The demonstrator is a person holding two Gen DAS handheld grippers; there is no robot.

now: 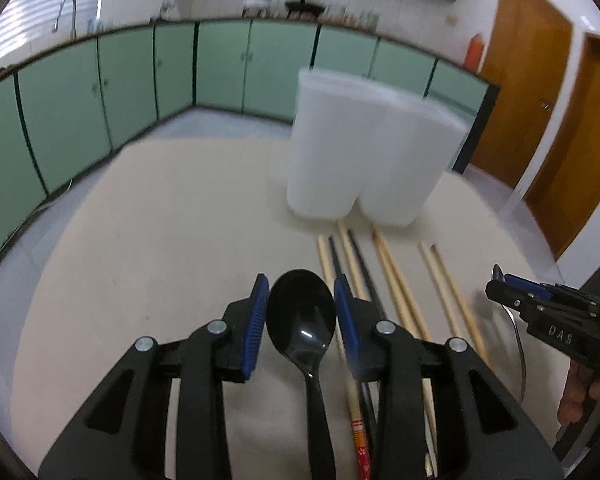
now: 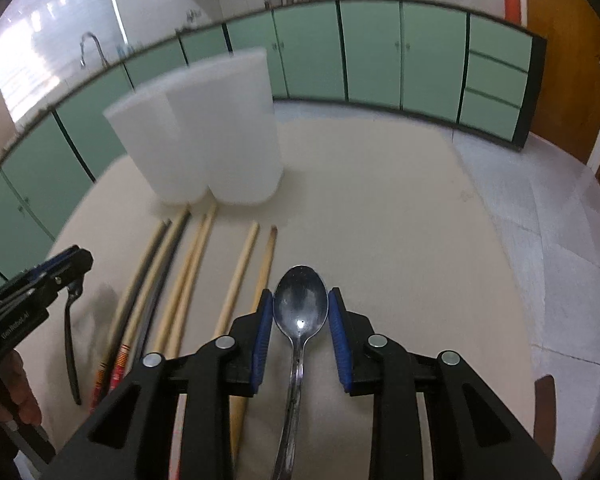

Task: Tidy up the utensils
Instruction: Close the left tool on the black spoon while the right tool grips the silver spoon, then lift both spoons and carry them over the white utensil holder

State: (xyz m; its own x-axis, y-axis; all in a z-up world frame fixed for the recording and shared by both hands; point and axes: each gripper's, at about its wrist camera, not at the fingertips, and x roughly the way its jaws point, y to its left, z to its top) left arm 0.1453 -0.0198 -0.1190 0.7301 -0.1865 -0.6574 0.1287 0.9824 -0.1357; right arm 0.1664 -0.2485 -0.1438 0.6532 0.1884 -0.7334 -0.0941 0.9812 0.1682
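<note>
Left hand-held gripper [image 1: 301, 308] narrowly open, its blue pads clamping the bowl of a black plastic spoon [image 1: 302, 320]. Right hand-held gripper [image 2: 301, 314] likewise grips a metal spoon [image 2: 300, 312] by the bowl. Chopsticks [image 2: 188, 280] lie side by side on the tabletop [image 2: 400, 220], their tips near two white containers [image 2: 220, 128] towards its far edge.

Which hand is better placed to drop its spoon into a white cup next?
Probably the left: the left gripper grips the black spoon, and a white cup stands almost straight ahead of it.
</note>
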